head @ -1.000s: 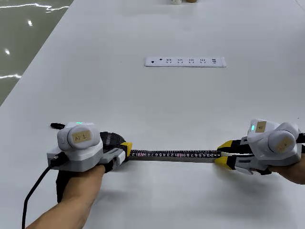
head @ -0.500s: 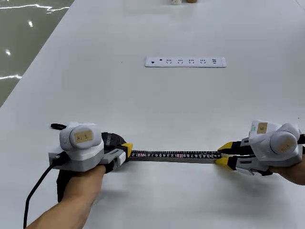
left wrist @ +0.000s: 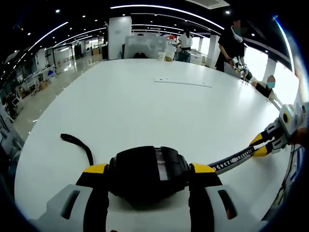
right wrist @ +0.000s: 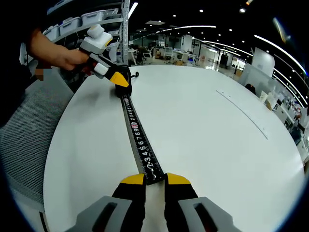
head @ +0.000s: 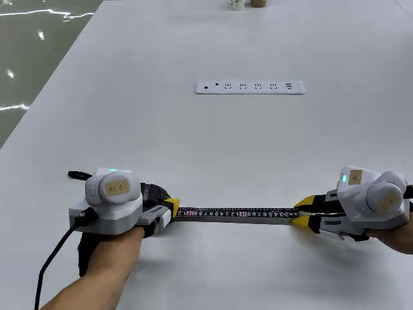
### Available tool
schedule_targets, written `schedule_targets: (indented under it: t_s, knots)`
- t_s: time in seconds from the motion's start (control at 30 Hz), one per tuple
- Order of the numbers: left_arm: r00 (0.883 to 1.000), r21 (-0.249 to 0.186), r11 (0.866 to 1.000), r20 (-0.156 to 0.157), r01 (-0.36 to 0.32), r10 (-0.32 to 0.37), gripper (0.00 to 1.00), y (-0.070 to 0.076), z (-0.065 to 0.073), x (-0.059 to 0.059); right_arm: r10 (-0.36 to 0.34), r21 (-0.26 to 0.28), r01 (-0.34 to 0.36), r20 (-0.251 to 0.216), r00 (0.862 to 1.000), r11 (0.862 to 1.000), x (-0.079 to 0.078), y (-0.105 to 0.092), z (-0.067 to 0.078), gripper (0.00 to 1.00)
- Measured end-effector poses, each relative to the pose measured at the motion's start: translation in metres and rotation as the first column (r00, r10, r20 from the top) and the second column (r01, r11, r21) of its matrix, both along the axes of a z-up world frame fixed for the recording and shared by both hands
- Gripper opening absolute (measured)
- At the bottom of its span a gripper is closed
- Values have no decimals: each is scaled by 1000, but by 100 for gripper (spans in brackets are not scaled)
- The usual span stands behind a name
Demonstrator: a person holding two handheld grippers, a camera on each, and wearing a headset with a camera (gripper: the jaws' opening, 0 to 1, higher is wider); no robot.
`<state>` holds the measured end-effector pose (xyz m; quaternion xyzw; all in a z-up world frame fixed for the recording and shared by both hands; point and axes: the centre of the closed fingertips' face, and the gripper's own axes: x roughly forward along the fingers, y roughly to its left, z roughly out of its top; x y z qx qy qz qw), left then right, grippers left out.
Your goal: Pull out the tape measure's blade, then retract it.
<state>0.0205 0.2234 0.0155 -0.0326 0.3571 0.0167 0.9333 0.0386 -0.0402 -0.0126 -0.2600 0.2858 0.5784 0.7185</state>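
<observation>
Nothing has visibly shifted: left tool (head: 166, 212) clamps the black plastic tape-measure case (left wrist: 147, 171), right tool (right wrist: 155, 180) pinches the end of the black numbered blade (head: 239, 212); pull-out looks done, retraction remains

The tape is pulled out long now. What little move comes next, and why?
Probably ease the right claw toward the tape measure in the left claw, letting the blade slide back in: it is already stretched out across the table, its end pinched.

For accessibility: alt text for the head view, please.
Two hand-held grippers stretch a tape measure's blade across a white table: the left gripper clamps the black case, the right gripper pinches the blade's end. A power strip lies beyond.
</observation>
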Motion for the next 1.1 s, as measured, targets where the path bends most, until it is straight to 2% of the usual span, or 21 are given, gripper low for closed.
schedule_targets:
  t_s: [0.17, 0.63, 1.1]
  knots:
    - [1000, -2, 1000, -4, 1, -1, 62, 0, 0, 0, 8, 11, -8, -6, 1000, 1000, 0, 0, 0, 12]
    - [1000, -2, 1000, -7, 2, -2, 62, 0, 0, 0, 43, 29, -44, 15, 999, 999, -2, 2, 4, 12]
    - [1000, 8, 1000, -5, -1, 1, 61, 0, 0, 0, 39, 40, -40, 32, 999, 998, -2, 2, 5, 9]
